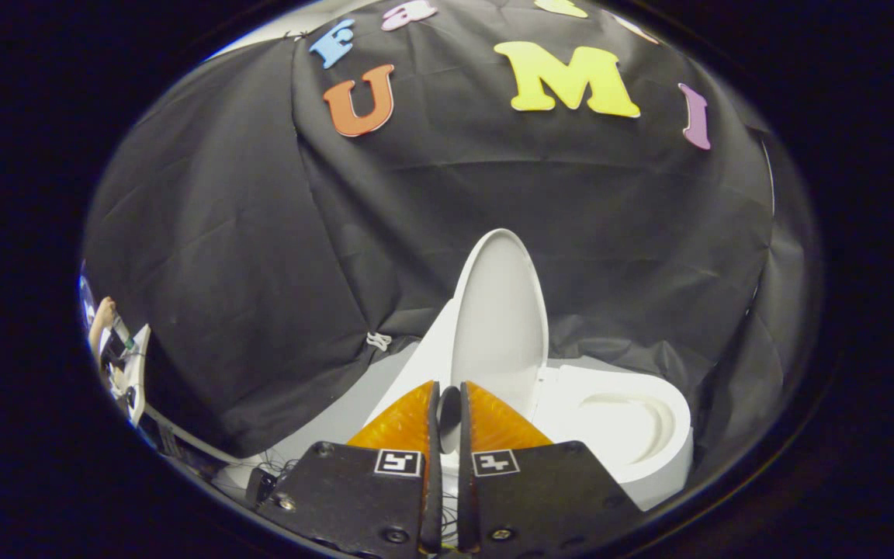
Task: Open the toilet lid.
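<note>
- the gripper (448,404) has its fingers nearly together, just a thin slit between them. looks like the bottom edge of the lid runs into that slit, but i can't tell if both fingers actually press on it
- just ahead, the smooth white oval plastic toilet lid (499,318) stands up nearly vertical, so i'd say it's basically open already
- beside it, the white ceramic toilet bowl with its seat (633,431) is uncovered
- beyond everything hangs the wrinkled black cloth wall (261,256)

Upright toilet lid (498,326) is blocking the way just ahead of my gripper (448,407), whose fingers are nearly closed; room is lying open over the toilet bowl (633,423) beside it.
</note>
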Available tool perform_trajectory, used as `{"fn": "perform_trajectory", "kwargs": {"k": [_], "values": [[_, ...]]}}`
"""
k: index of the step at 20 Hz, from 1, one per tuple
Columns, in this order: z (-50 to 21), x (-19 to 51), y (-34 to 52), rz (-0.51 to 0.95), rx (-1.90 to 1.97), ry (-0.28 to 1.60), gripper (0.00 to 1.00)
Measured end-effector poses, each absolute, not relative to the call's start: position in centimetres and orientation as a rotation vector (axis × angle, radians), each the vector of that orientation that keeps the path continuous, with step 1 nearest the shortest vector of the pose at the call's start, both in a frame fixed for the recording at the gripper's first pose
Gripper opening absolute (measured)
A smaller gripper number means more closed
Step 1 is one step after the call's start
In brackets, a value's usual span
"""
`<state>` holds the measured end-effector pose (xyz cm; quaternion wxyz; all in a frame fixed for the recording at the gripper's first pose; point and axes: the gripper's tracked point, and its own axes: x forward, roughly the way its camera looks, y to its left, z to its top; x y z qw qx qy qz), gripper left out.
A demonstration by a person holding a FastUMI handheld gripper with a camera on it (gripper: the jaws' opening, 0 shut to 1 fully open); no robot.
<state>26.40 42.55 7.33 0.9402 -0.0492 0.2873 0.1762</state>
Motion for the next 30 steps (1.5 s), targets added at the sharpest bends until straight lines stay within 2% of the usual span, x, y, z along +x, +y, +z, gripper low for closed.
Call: {"fn": "perform_trajectory", "kwargs": {"k": [4, 8, 12, 17, 20, 22, 25, 30], "values": [[7.2, 26.4, 42.1, 0.303, -0.172, 0.581, 0.11], [7.4, 26.0, 41.1, 0.307, -0.168, 0.598, 0.14], [8.2, 24.6, 41.2, 0.394, -0.076, 0.63, 0.26], [11.8, 23.1, 39.6, 0.422, -0.115, 0.511, 0.46], [13.1, 20.8, 37.8, 0.45, -0.118, 0.435, 0.43], [13.2, 18.7, 35.9, 0.467, -0.09, 0.412, 0.46], [12.8, 15.4, 32.2, 0.462, -0.051, 0.375, 0.66], [12.6, 10.5, 22.7, 0.334, -0.024, 0.224, 0.65]]}}
